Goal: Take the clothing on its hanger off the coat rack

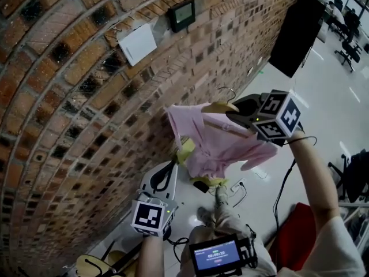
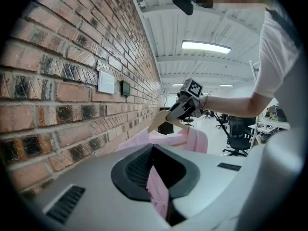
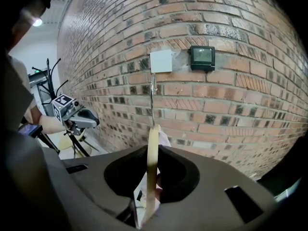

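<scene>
shirt point(image 1: 222, 144) on hanger point(image 1: 217, 107) in right gripper point(image 1: 235, 115)

Pink shirt point(image 1: 213, 143), cream hanger point(image 1: 221, 106), red-brown brick wall point(image 1: 63, 120)

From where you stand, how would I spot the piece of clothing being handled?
Start at the red-brown brick wall. Before it, a pale pink garment hangs on a light wooden hanger. It is the only soft pink thing there: the left gripper pinches its cloth, the right gripper its hanger.

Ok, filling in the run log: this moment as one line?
right gripper: shut on hanger | left gripper: shut on pink shirt | hanger hook: on nothing, before brick wall
</scene>
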Tool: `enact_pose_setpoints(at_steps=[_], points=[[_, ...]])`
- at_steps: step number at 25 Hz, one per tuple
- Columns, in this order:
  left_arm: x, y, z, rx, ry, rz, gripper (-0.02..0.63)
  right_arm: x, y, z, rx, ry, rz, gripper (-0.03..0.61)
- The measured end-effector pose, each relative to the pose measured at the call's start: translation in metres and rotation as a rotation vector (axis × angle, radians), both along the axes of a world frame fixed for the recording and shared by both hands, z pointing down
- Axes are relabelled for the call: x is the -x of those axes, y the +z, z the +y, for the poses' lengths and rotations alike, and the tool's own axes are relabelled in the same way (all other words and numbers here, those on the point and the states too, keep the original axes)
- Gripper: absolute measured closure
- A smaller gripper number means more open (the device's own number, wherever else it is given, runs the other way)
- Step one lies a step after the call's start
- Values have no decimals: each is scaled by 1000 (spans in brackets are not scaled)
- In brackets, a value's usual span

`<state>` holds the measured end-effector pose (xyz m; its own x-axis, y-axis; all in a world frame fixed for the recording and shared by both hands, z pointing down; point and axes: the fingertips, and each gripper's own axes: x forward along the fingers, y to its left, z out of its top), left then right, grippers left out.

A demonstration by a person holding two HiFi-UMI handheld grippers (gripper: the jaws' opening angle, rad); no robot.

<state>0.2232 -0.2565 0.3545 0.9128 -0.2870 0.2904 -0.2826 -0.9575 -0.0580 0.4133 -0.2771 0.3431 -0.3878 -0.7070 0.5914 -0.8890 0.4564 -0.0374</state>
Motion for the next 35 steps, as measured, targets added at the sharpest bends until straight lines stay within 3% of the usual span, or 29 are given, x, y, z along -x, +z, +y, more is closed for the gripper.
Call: enact_pose_setpoints(at_steps=[11,21,35], points=[[-50,53,-23,73,-30,-52,630,-36,74,-27,31,-41,-15,545],[-96,105,-30,51,-33,-108,630,-63,142,-38,59,-81,-24,545],[-158,158,-41,136,-41,-115,630,-92,224,-56,111,-125,-41,545]])
